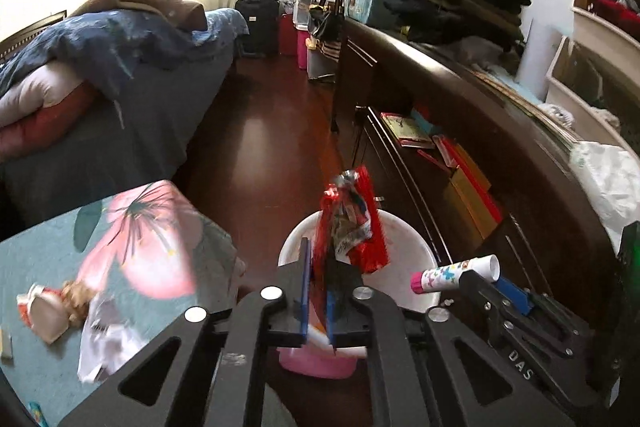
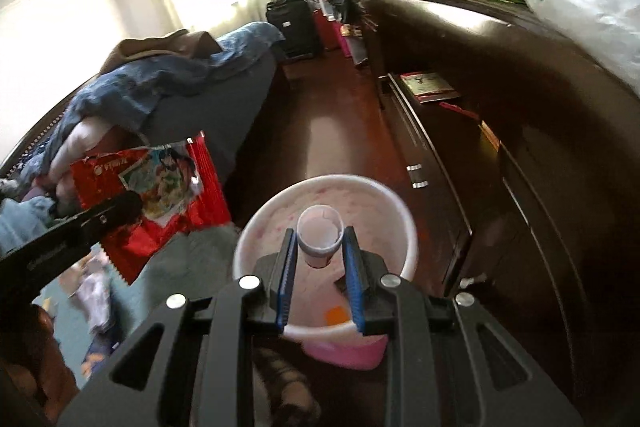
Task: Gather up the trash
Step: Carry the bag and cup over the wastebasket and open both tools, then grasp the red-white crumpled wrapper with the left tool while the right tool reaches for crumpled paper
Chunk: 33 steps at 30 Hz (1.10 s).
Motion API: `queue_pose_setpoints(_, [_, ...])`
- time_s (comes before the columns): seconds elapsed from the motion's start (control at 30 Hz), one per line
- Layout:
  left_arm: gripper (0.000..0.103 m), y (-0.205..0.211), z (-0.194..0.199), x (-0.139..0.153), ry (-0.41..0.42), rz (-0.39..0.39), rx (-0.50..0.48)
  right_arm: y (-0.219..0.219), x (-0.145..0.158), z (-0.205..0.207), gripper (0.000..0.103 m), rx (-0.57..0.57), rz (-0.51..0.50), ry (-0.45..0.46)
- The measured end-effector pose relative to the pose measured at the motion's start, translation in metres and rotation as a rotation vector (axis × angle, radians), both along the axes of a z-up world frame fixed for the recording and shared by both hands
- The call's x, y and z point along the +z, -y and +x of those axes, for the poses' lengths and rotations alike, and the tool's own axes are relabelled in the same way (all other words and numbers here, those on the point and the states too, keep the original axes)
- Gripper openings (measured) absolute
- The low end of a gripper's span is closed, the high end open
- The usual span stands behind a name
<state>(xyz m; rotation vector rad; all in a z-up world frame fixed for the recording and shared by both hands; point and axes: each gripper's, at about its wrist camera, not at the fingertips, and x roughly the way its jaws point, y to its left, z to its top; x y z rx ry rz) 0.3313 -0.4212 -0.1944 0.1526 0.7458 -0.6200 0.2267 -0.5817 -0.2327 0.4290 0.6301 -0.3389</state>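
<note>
My left gripper (image 1: 318,267) is shut on a red snack wrapper (image 1: 352,227) and holds it above the white and pink trash bin (image 1: 412,247). The wrapper also shows in the right wrist view (image 2: 160,183), left of the bin (image 2: 404,223). My right gripper (image 2: 320,251) is shut on a white tube with a coloured pattern (image 2: 320,231), its open end facing forward, held over the bin's mouth. The tube (image 1: 456,273) and the right gripper (image 1: 496,287) also show in the left wrist view, at the bin's right rim.
A table with a teal floral cloth (image 1: 132,227) stands left, with crumpled plastic (image 1: 104,343) and a small toy (image 1: 48,307) on it. A dark wooden dresser (image 1: 460,99) runs along the right. A bed (image 1: 120,75) is at the left. Red wooden floor (image 1: 260,147) lies between.
</note>
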Motion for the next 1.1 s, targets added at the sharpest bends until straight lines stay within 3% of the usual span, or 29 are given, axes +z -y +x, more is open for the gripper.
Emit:
queue_pose_setpoints(0.03, [0.021,0.006,0.004,-0.002,0.008,0.013,0.007,0.006,-0.004,0.006,0.027,-0.016,-0.010,-0.003])
queue_pose_setpoints(0.1, [0.054,0.009,0.009,-0.005,0.022,0.014,0.028,0.015,-0.010,0.013,0.031,-0.029,-0.010,-0.016])
queue_pose_setpoints(0.13, [0.057,0.009,0.010,-0.005,0.026,0.006,0.035,0.017,-0.013,0.015,0.031,-0.028,-0.001,-0.020])
queue_pose_setpoints(0.23, [0.057,-0.001,0.008,-0.002,0.013,-0.024,0.039,0.018,-0.020,0.010,0.032,-0.025,0.010,-0.031])
queue_pose_setpoints(0.4, [0.066,-0.027,-0.012,0.006,0.040,-0.019,0.052,0.003,-0.021,-0.008,0.041,-0.010,0.025,-0.032])
queue_pose_setpoints(0.5, [0.075,-0.045,-0.027,0.014,0.077,0.001,0.073,-0.014,-0.017,-0.017,0.047,0.013,0.033,-0.040])
queue_pose_setpoints(0.73, [0.080,-0.100,-0.048,0.022,0.131,0.067,0.149,-0.071,0.007,-0.034,0.060,0.111,0.015,-0.010])
queue_pose_setpoints(0.97, [0.086,-0.176,-0.008,0.006,0.087,0.124,0.356,-0.128,0.026,-0.036,0.064,0.233,-0.021,0.000])
queue_pose_setpoints(1.1, [0.087,-0.213,0.033,-0.014,0.008,0.166,0.392,-0.153,0.029,-0.028,0.065,0.291,-0.042,-0.006])
